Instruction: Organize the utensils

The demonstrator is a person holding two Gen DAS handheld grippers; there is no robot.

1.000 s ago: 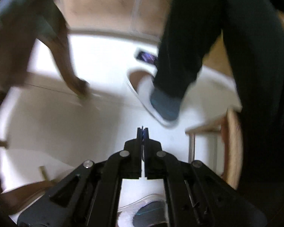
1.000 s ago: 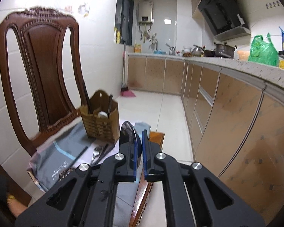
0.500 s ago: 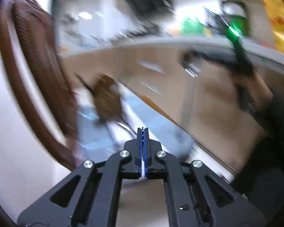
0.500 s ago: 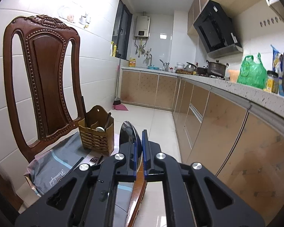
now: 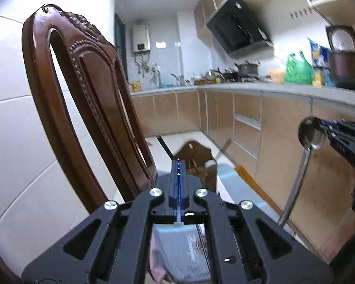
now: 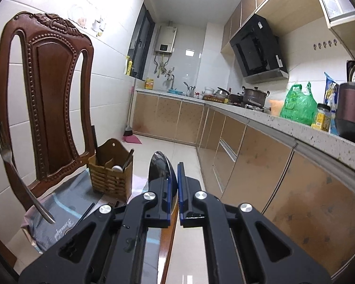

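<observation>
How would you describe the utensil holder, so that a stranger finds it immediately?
Look at the carved dark wooden chair by the tiled wall. On its seat, on a grey cloth, stands a small slatted wooden box with utensils sticking out. It is the only upright container there.

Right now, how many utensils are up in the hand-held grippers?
2. A spoon is clamped in the right hand-held gripper; a fork hangs from the left hand-held gripper, seen at the picture's left edge. Others stand in the holder, partly hidden.
</observation>
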